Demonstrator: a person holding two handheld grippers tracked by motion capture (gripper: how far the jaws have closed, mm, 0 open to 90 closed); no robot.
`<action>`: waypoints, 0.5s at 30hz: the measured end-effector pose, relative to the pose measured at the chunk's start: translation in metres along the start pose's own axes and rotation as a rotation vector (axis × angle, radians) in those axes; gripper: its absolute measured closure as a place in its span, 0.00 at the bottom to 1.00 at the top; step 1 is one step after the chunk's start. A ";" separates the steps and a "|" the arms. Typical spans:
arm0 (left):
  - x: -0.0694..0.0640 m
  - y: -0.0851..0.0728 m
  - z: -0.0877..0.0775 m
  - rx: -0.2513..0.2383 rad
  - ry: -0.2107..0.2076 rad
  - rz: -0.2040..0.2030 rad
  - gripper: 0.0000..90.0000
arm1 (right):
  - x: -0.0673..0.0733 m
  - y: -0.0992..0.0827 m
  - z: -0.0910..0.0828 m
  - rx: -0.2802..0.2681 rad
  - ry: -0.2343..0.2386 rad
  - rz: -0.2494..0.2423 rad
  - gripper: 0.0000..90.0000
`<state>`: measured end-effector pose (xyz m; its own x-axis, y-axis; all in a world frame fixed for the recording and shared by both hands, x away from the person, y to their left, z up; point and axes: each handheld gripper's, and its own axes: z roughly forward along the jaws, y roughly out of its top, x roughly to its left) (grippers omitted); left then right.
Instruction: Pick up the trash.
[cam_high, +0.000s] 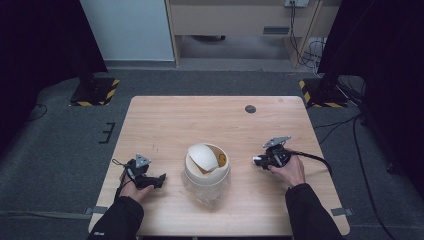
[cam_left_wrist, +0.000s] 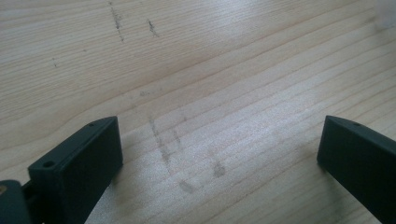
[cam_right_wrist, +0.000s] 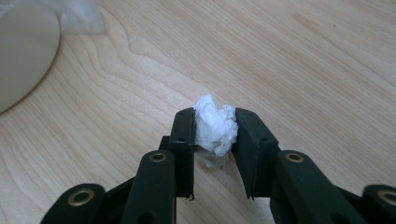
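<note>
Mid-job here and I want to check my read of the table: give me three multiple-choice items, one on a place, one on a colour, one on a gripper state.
1. Where does the small bin stand?
A. At the table's far edge, by the dark round spot
B. Between the two grippers, near the table's near edge
C. On the floor left of the table

2. What colour is the crumpled wad between the right gripper's jaws?
A. White
B. Blue
C. Red

3. How does the left gripper stand?
A. Shut on a wad
B. Shut on nothing
C. Open over bare wood

Answers:
1 B: the high view shows the bin mid-table, with a gripper at either side.
2 A: the right gripper view shows white crumpled paper.
3 C: the left gripper view shows its jaws wide apart, with just the table between them.
</note>
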<state>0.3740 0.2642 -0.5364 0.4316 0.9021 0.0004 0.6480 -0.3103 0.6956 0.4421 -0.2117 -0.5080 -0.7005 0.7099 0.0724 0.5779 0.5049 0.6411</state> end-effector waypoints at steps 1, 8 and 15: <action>0.000 0.000 0.000 0.000 0.000 0.000 0.00 | 0.000 0.000 0.000 0.000 0.000 0.000 0.78; 0.000 0.000 0.000 0.000 0.000 0.000 0.00 | -0.003 0.002 -0.010 -0.048 0.004 0.030 0.77; 0.000 0.000 0.000 0.000 0.000 0.000 0.00 | -0.006 0.005 -0.023 -0.121 0.004 0.060 0.77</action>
<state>0.3740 0.2642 -0.5364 0.4318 0.9020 0.0003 0.6479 -0.3103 0.6957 0.4398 -0.2250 -0.4881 -0.6679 0.7351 0.1160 0.5641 0.3985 0.7232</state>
